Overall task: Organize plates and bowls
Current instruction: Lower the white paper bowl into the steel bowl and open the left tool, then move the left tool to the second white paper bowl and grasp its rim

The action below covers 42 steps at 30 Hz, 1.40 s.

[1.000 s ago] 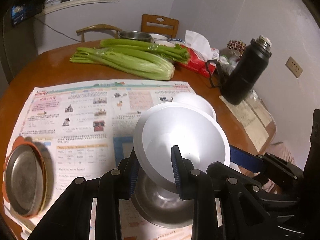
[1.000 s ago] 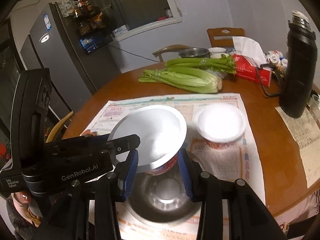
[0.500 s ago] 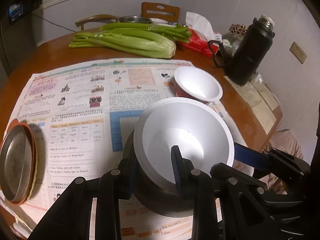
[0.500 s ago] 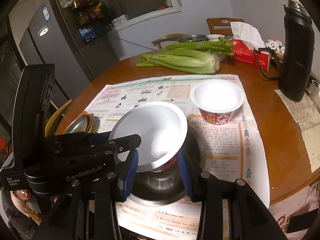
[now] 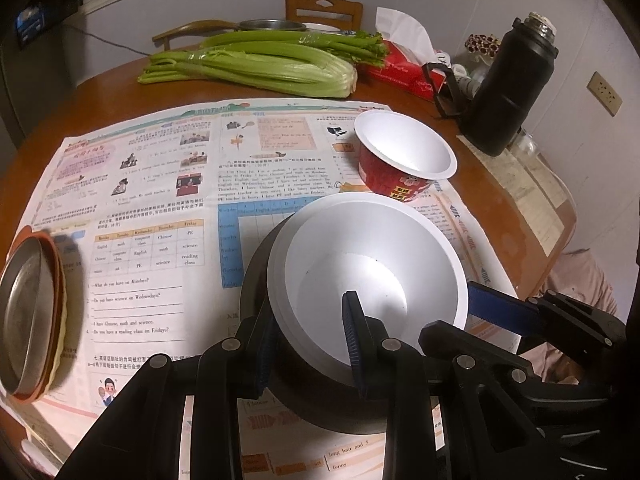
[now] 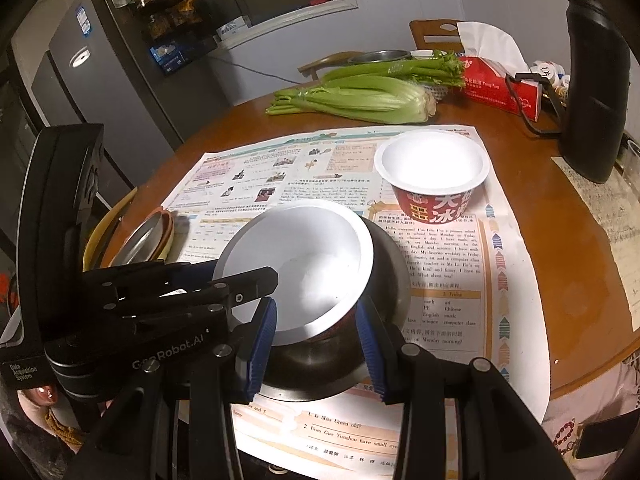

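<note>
A white paper bowl (image 5: 372,268) with a red outside sits tilted inside a steel bowl (image 5: 260,280) on the newspaper. My left gripper (image 5: 310,308) is shut on its near rim, one finger inside and one outside. My right gripper (image 6: 316,320) is shut across the edge of the same white bowl (image 6: 304,264), its blue pads against the rim on both sides, above the steel bowl (image 6: 394,280). A second red paper bowl (image 5: 404,156) stands upright just behind. At the left a steel plate (image 5: 24,312) lies on an orange plate.
A newspaper (image 5: 160,200) covers the round wooden table (image 6: 580,280). Celery (image 5: 256,68), a red tissue box (image 5: 404,72) and a black flask (image 5: 508,84) stand at the back. A fridge (image 6: 120,80) is at the left. A person's clothing shows past the table's right edge.
Both grippers have come down together with the white bowl, from above the steel bowl into it. The steel bowl's inside, open to view before, is now mostly covered.
</note>
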Tool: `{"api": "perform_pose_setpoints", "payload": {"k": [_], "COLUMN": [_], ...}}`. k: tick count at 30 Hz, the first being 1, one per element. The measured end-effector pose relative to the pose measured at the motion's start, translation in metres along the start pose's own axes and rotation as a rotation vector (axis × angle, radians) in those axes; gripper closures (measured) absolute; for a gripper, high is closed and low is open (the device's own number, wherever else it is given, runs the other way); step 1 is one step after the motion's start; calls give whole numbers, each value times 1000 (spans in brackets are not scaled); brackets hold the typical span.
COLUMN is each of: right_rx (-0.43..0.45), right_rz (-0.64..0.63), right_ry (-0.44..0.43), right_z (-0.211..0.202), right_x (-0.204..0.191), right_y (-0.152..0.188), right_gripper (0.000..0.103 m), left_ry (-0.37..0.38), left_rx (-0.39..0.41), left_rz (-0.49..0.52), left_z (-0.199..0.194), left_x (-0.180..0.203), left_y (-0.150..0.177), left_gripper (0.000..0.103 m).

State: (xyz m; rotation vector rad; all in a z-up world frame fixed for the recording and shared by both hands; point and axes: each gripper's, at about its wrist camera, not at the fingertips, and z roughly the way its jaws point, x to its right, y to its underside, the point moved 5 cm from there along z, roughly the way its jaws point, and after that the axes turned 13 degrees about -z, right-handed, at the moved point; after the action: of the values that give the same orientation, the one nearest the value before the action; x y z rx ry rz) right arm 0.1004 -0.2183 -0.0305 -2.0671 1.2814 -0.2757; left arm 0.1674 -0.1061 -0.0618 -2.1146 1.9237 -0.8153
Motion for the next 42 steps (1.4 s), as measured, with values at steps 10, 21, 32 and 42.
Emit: {"api": "perform_pose_setpoints", "payload": {"k": [10,21,32,42], "right_rx": [-14,6,56,113], "right_rz": [9,4,8,15], "right_ry": [13,35,39,71], "right_z": [7,0,-16,-32], "right_x": [4,7,11,19], "right_y": [1,0,-6,-11], "right_gripper": [61,61,61,49], "left_ry": [-21,4,49,66], "left_rx": [-8,-13,18,88], "left_rz": [-3,-25,-61,-69], "left_z": [7,1,-20,-42], "left_x": [-1,-4,-9,-8], "left_y": [1,-2,-15,-28], "left_gripper": [70,69,60,56]}}
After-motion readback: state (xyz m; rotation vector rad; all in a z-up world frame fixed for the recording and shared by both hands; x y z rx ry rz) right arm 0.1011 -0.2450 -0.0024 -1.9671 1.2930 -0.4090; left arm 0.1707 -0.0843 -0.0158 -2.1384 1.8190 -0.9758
